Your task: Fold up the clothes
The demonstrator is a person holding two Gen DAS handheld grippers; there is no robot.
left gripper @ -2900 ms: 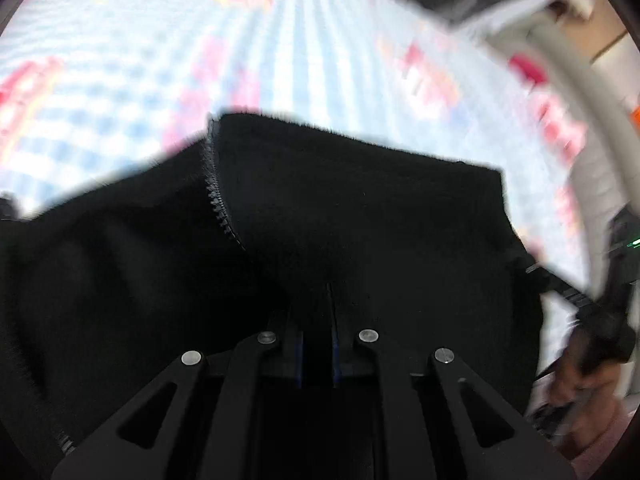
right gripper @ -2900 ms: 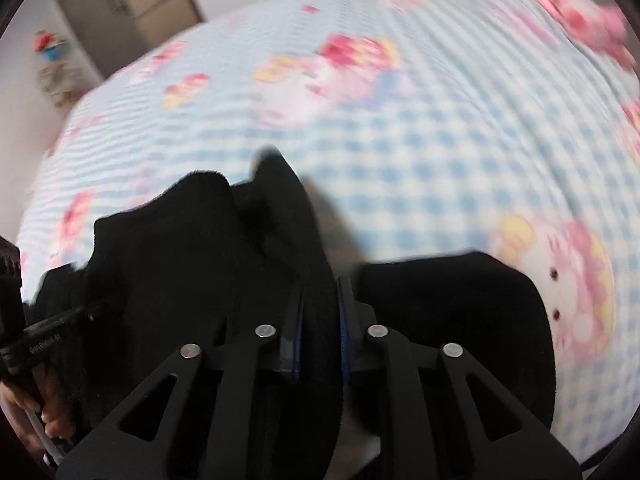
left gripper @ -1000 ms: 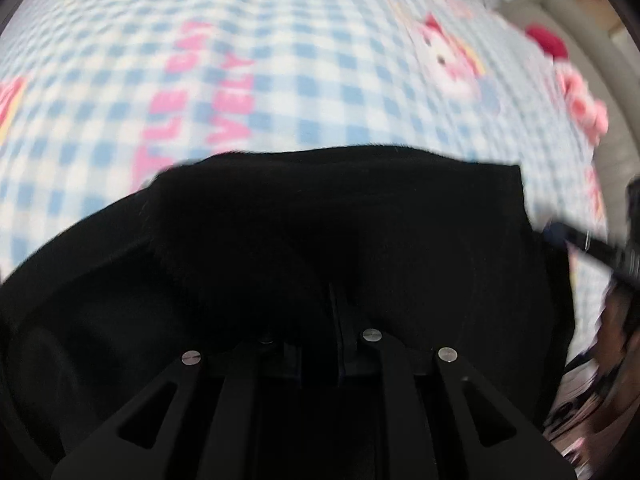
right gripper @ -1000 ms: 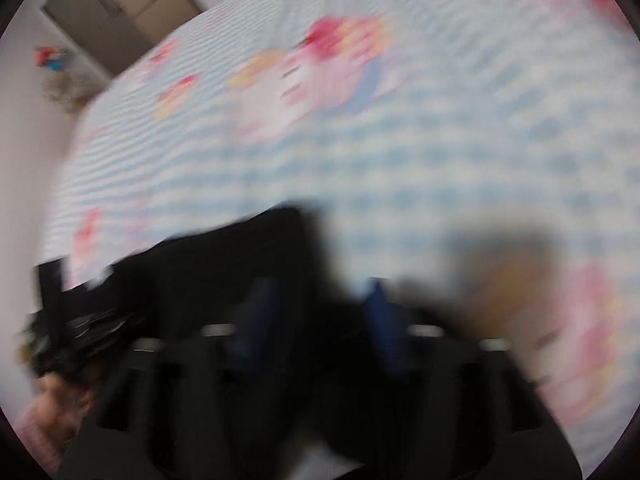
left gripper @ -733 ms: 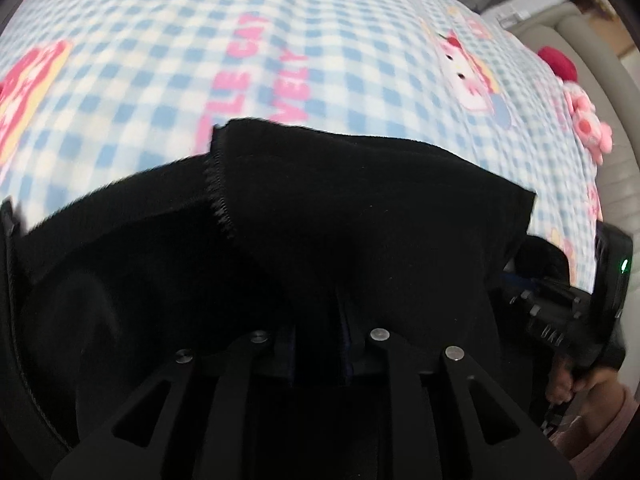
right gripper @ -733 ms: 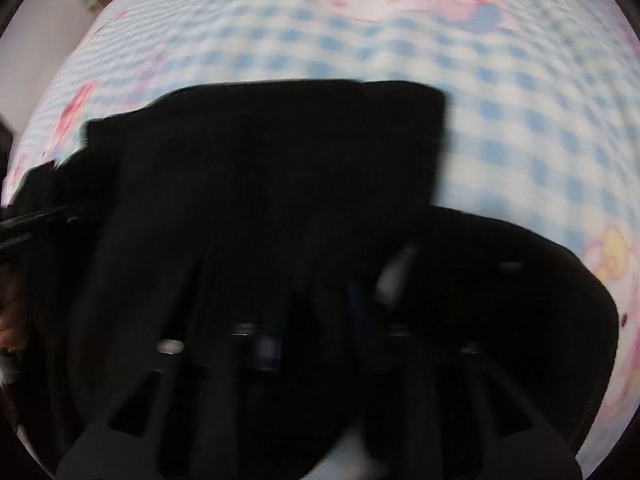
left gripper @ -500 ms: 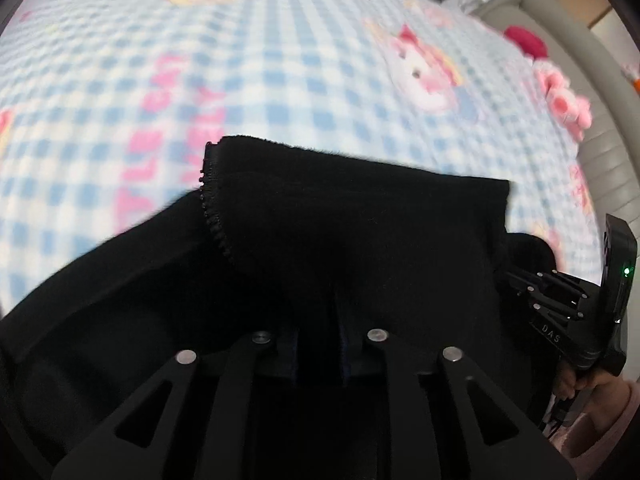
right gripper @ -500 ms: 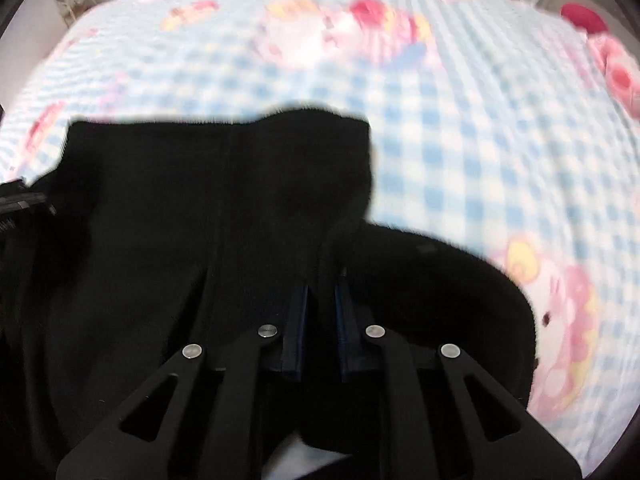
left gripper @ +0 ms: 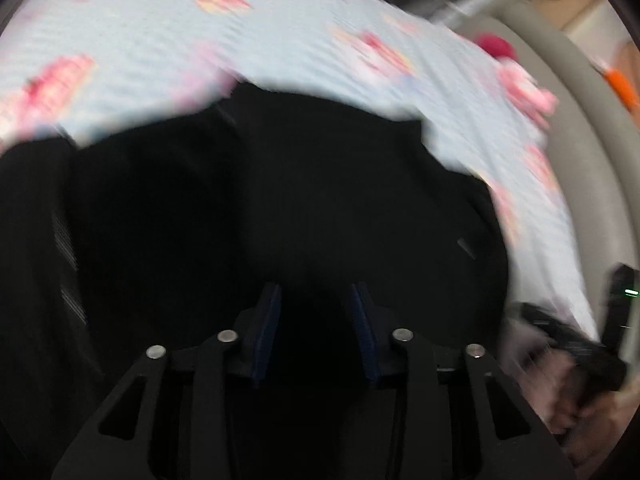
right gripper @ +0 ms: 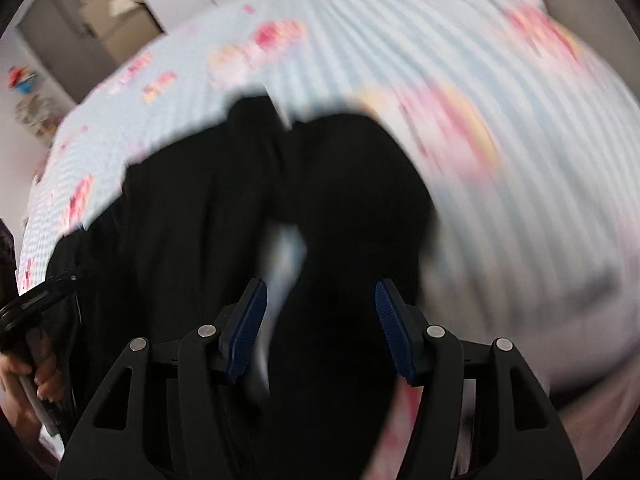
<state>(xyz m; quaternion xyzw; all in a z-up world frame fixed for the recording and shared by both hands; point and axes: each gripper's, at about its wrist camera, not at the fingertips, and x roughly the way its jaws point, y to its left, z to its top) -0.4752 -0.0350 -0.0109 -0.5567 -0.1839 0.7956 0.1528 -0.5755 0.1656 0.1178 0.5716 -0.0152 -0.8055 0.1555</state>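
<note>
The black garment [left gripper: 280, 208] lies on the bed [left gripper: 160, 40] straight below both grippers, left gripper [left gripper: 316, 332] and right gripper [right gripper: 320, 328] alike, whose fingers have just been opening and now stand spread, pinching nothing.

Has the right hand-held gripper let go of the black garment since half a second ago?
Yes. The right hand-held gripper was pinched shut on the black garment; its jaws have just been opening and stand apart, with the cloth lying loose between them on the checked bedsheet.
</note>
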